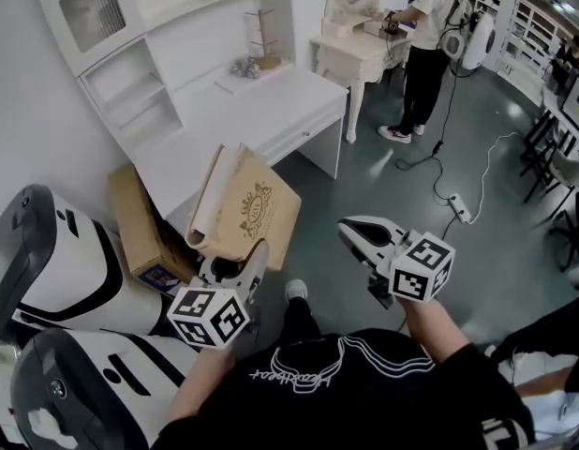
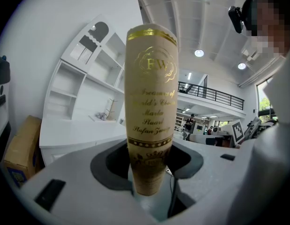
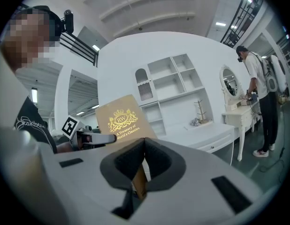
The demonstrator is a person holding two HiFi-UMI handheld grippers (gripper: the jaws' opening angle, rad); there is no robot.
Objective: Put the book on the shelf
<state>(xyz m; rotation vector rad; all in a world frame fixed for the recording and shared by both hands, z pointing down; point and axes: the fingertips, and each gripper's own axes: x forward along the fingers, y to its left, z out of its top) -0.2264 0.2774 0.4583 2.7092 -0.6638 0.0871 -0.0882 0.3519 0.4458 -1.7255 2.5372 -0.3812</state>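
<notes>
A tan hardback book (image 1: 247, 209) with a gold crest stands upright in my left gripper (image 1: 235, 268), which is shut on its lower edge. In the left gripper view its rounded spine (image 2: 151, 97) rises between the two jaws, and the pads press it from both sides. My right gripper (image 1: 357, 235) hovers to the right of the book, shut with nothing held. In the right gripper view its pads (image 3: 144, 146) meet, with the book cover (image 3: 120, 121) beyond. The white shelf unit (image 1: 144, 87) stands on the desk ahead, at the left.
A cardboard box (image 1: 142, 228) leans by the desk (image 1: 271, 111). Two white rounded machines (image 1: 55, 270) stand at my left. At the back a person (image 1: 425, 45) stands by a white dressing table (image 1: 355, 50). A power strip (image 1: 460, 209) and its cable lie on the floor.
</notes>
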